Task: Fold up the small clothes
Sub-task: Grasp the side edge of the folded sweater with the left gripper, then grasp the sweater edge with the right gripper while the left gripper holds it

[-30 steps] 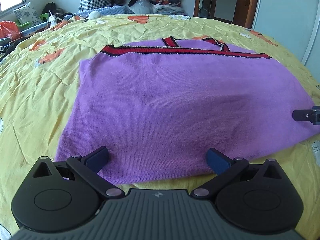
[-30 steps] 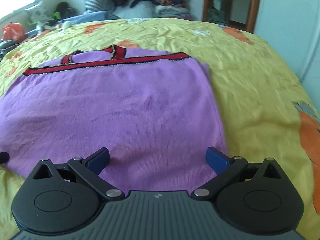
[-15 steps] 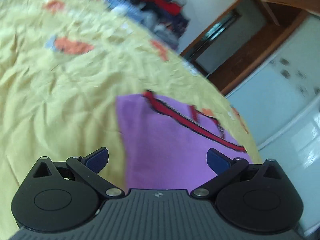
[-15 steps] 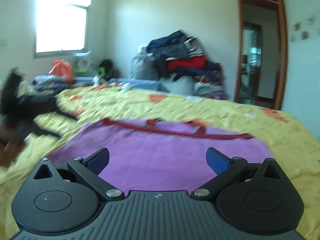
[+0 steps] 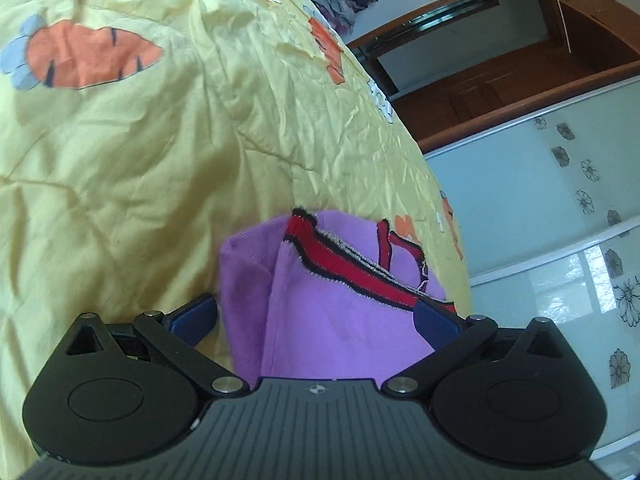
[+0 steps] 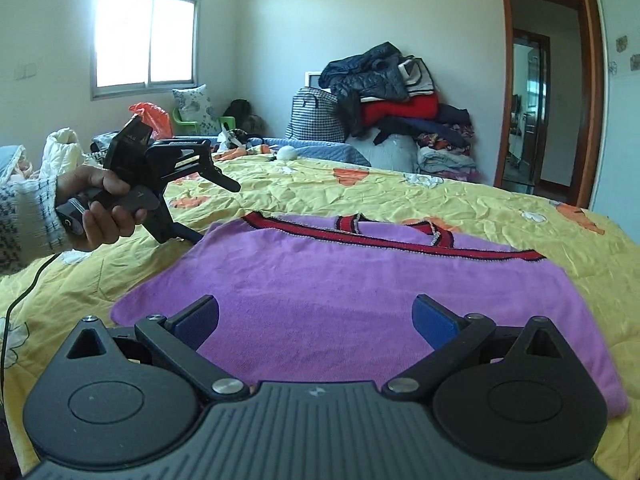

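A purple knit top [image 6: 360, 292] with red and black trim lies flat on the yellow bedspread [image 6: 400, 196]. My right gripper [image 6: 316, 316] is open above its near hem, holding nothing. My left gripper [image 5: 316, 316] is open, tilted sideways at the top's far left corner [image 5: 256, 264], where the red trim [image 5: 344, 268] starts; the corner sits between its fingers. The left gripper also shows in the right wrist view [image 6: 200, 204], held in a hand at the left, one finger low at the garment's corner.
A pile of clothes and bags [image 6: 384, 108] stands beyond the bed's far edge. A doorway [image 6: 540, 112] is at the right. A window [image 6: 148, 36] and small chairs are at the left. A black cable [image 6: 24, 292] trails over the bedspread.
Both grippers have left the near hem. The left one swung to the far left corner and tilted sideways. The right one lifted and pitched up, then held steady.
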`<state>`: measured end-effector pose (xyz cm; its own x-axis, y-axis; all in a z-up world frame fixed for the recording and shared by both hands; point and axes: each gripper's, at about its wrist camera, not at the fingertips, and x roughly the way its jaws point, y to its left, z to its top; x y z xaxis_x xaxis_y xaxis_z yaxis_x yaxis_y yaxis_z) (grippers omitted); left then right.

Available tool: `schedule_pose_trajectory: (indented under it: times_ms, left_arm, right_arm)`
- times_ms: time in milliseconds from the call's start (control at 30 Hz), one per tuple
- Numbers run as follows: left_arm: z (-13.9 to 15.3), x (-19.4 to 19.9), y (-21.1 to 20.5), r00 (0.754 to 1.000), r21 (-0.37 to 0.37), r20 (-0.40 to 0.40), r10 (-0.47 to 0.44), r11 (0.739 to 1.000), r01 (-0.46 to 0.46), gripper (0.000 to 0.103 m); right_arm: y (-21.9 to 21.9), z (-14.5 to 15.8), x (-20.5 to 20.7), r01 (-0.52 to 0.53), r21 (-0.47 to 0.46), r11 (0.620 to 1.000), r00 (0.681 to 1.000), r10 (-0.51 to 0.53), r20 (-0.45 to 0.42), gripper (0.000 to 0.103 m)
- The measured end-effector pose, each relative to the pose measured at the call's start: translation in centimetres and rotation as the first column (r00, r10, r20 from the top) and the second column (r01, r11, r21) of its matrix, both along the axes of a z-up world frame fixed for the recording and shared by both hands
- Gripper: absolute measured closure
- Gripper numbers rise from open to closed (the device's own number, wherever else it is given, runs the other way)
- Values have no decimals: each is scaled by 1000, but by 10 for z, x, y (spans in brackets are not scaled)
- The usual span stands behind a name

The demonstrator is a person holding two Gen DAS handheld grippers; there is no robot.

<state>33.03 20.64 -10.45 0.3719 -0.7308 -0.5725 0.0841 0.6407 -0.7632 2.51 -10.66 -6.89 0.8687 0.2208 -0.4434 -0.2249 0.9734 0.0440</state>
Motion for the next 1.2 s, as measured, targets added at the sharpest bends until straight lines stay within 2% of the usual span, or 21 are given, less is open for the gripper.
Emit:
schedule_pose_trajectory:
  times_ms: [133,167,200,233,300,333,367,467,533,667,767,833,867,1033,1100,1133,1167,1200]
  left_arm:
    - [1,16,-10,999,17,-8,-48,999,48,1]
    - [2,20,-12,998,26,-7,-59,998,59,3]
    - [2,23,-15,997,34,-3,-74,997,74,9]
    - [3,26,-15,996,55,0,-89,995,89,19]
    - [-1,32,-16,994,96,-43,-105,989,109,76]
    - [-4,34,-17,992,119,-57,-112,986,118,88]
    - [-7,35,-16,991,140,-62,-115,982,123,95]
    - [-9,36,-11,992,122,-71,-108,986,116,95]
    - [-8,36,-10,992,112,-69,-107,987,114,95]
    - [-3,36,-5,992,72,-80,-97,992,103,95]
    - [-1,37,-2,991,29,-98,-91,995,94,95]
    - [1,38,-3,990,16,-102,-92,995,94,95]
    - [3,39,-4,990,16,-106,-91,996,93,95]
    - [4,40,-1,990,5,-113,-80,997,82,95]
    - [2,41,2,990,-5,-118,-71,998,70,95]
    - [1,41,3,991,-3,-118,-64,998,65,95]
    - [0,41,6,991,-2,-116,-61,998,61,95]
    - [-3,41,8,991,-7,-123,-52,999,52,95]
  right_arm:
    - [9,-1,5,-38,18,999,999,38,-38,0]
    - [13,0,6,-55,26,998,997,57,-48,0]
    - [18,1,8,-74,29,997,995,76,-63,0]
    - [26,1,12,-95,24,995,992,97,-79,0]
    - [43,1,22,-135,7,991,984,135,-115,0]
    - [53,1,29,-162,-5,987,978,160,-136,0]
    - [64,1,35,-186,-36,982,972,178,-151,0]
    - [101,1,42,-232,-167,958,968,211,-136,0]
    - [125,-2,40,-271,-257,927,962,251,-108,0]
    - [165,-21,28,-337,-446,829,938,338,-80,0]
    - [189,-41,20,-351,-591,726,920,387,-71,0]
    - [200,-49,19,-378,-641,667,902,422,-92,0]
    - [204,-51,21,-409,-640,651,889,441,-120,0]
    - [212,-53,34,-413,-646,642,889,440,-131,1]
    - [212,-53,43,-424,-626,654,887,440,-141,4]
    - [213,-53,49,-426,-620,659,888,436,-147,7]
    - [213,-52,53,-429,-612,665,890,426,-161,25]
    - [214,-52,57,-432,-605,669,893,412,-182,62]
